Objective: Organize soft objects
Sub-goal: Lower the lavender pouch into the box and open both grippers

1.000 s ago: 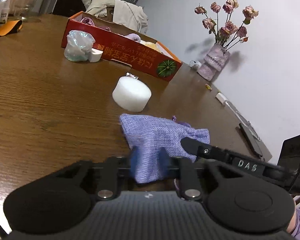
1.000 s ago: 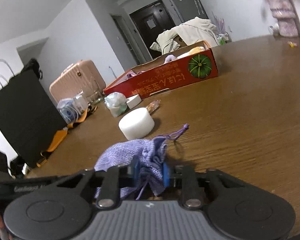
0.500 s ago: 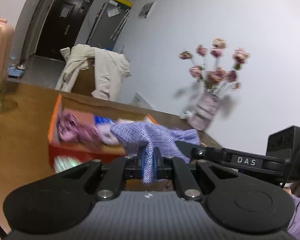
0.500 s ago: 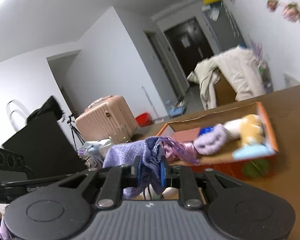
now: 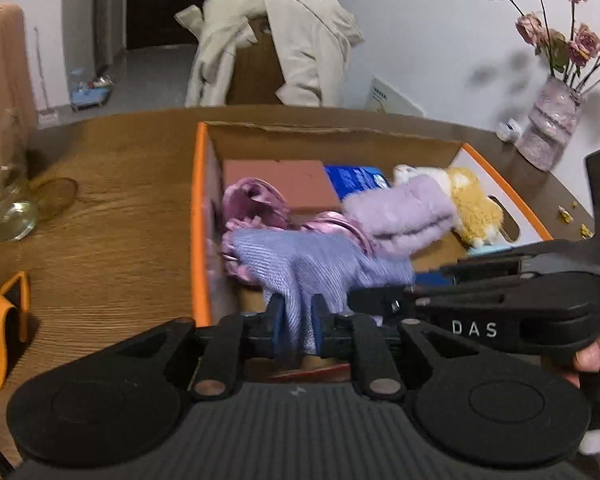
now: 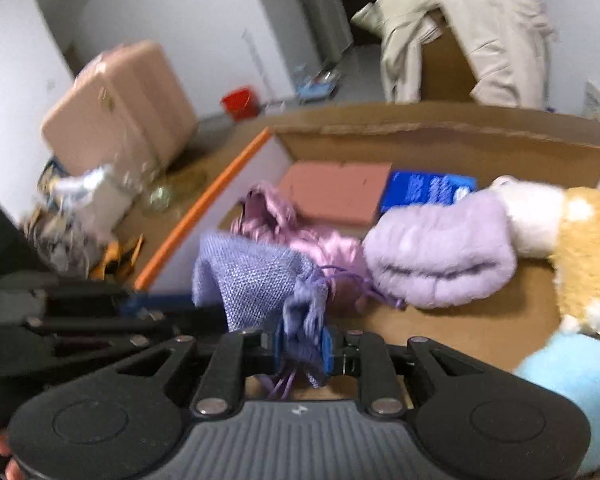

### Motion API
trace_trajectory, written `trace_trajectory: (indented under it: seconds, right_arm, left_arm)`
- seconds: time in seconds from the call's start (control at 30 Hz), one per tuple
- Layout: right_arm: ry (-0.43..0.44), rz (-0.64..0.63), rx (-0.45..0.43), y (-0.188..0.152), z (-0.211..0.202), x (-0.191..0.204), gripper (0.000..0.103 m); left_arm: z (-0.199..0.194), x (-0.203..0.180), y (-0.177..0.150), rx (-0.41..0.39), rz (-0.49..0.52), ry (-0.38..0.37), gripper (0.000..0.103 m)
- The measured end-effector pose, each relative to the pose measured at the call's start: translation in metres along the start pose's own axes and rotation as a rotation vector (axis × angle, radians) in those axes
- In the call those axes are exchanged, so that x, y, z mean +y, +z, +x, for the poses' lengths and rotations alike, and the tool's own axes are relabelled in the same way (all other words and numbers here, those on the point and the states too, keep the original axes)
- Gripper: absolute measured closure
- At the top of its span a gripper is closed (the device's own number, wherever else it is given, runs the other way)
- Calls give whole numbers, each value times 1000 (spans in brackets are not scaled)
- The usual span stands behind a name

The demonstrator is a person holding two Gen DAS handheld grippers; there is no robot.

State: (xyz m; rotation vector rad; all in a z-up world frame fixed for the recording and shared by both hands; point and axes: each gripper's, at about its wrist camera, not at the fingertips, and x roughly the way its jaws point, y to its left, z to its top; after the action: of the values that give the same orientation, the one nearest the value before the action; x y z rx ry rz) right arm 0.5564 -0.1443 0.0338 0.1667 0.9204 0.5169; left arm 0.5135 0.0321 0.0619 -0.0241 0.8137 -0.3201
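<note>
A purple woven drawstring pouch hangs over the near left part of an orange-rimmed cardboard box. My left gripper has the pouch's cloth between its blue pads, and its jaws are opening. My right gripper is shut on the pouch's gathered neck, its cords dangling below. Inside the box lie a pink satin pouch, a lilac fluffy item, a yellow plush toy and a pale blue soft thing.
On the wooden table left of the box stand a glass jar and an orange item. A vase of dried roses is at the right. Behind are a chair draped with a beige coat and a pink suitcase.
Both grippers lifted the purple pouch off the table and carried it past the white roll to above the box. It now hangs over the box's contents.
</note>
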Motion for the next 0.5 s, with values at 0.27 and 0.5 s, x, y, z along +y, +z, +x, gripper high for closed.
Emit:
trace_trajectory:
  seconds: [0.27,0.5]
  right_arm:
    - [84,45,91,3,19,-3,83]
    - [41,57,46,-1,-18,-5,56]
  left_arm:
    - [10,6,16,-77,-56,66,89]
    - [-9,-8,2,-13,-1,75,90]
